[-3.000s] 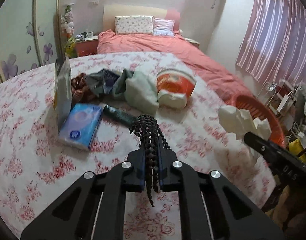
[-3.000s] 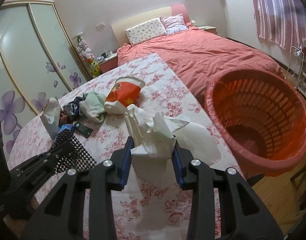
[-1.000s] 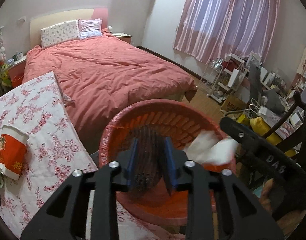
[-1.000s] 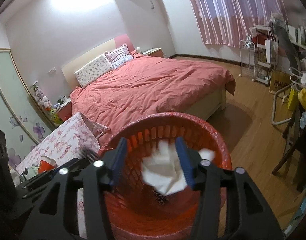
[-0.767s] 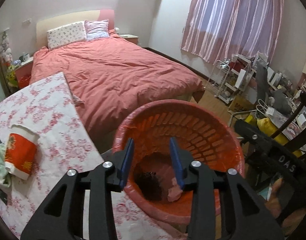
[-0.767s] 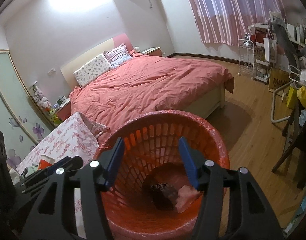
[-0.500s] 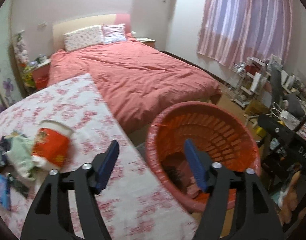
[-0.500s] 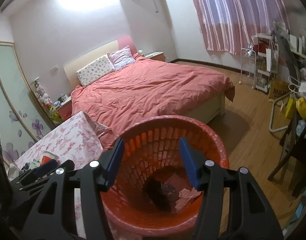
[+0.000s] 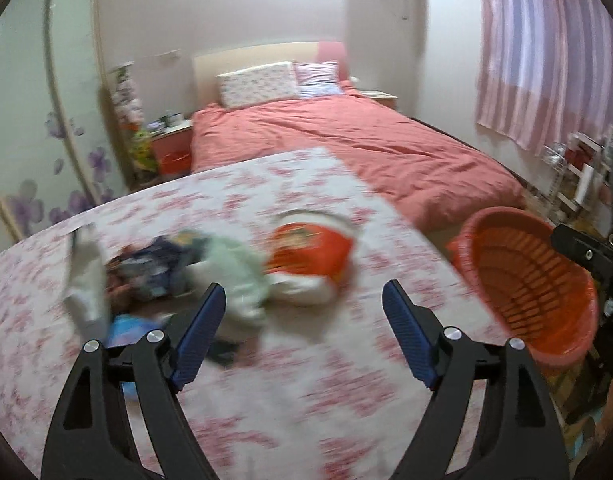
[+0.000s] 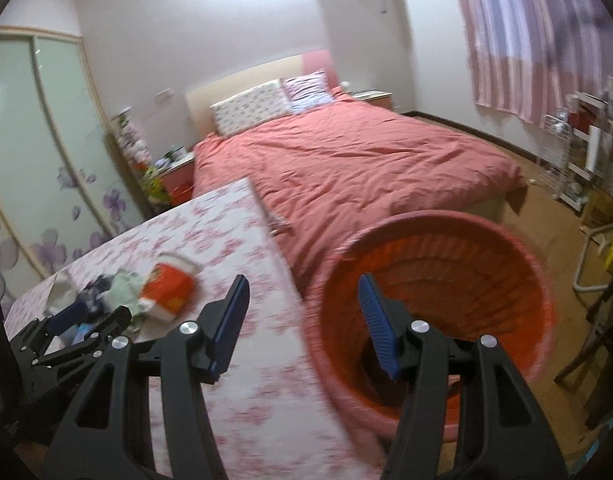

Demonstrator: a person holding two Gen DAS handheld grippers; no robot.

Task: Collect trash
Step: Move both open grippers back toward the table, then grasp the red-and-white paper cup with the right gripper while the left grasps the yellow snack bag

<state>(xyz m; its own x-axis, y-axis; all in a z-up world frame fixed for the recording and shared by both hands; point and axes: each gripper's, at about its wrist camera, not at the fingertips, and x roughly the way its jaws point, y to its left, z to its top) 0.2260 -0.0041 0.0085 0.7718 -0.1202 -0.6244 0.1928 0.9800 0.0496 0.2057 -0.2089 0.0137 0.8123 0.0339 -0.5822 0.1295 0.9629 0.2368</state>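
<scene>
Both tongs empty, swinging back to the litter

Left view: our left gripper (image 9: 304, 334), jaws just opened wide and empty, is facing the red-and-white paper cup (image 9: 308, 258) ahead; blur is risking a miss. Right view: our right gripper (image 10: 302, 322), parted and empty, is straddling the red plastic basket (image 10: 434, 312) rim, risking a knock.

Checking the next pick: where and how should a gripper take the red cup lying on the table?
The red cup lies on its side, open rim pointing toward the bed. Probably best to come down from above and close across the round body at mid-length, jaws crosswise to its axis. The left gripper, open and empty, already faces it. The pale cloth crowds one side, so stay toward the rim end.
</scene>
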